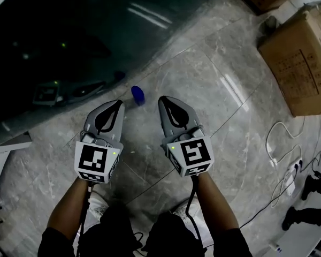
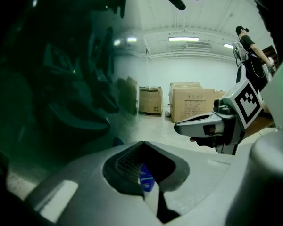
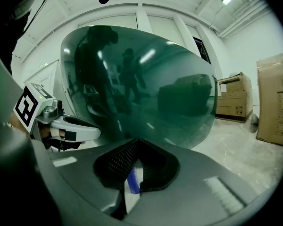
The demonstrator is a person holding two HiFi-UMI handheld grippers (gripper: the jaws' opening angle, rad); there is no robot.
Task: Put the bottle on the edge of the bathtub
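A small blue bottle [image 1: 138, 95] stands on the marble floor, close to the base of the dark green bathtub [image 1: 69, 36]. My left gripper [image 1: 117, 104] is shut and empty, its tip just left of the bottle and short of it. The right gripper [image 1: 165, 99] is also shut and empty, its tip just right of the bottle. In the left gripper view the bottle [image 2: 146, 178] shows through the opening behind the closed jaw tips [image 2: 142, 143]. The right gripper view shows the bottle [image 3: 132, 180] the same way, with the bathtub [image 3: 146, 84] rising behind it.
Cardboard boxes [image 1: 302, 58] stand at the far right. White and black cables [image 1: 283, 154] trail over the floor at the right. A white object [image 1: 8, 143] lies at the left by the tub. More boxes [image 2: 188, 102] stand against the far wall.
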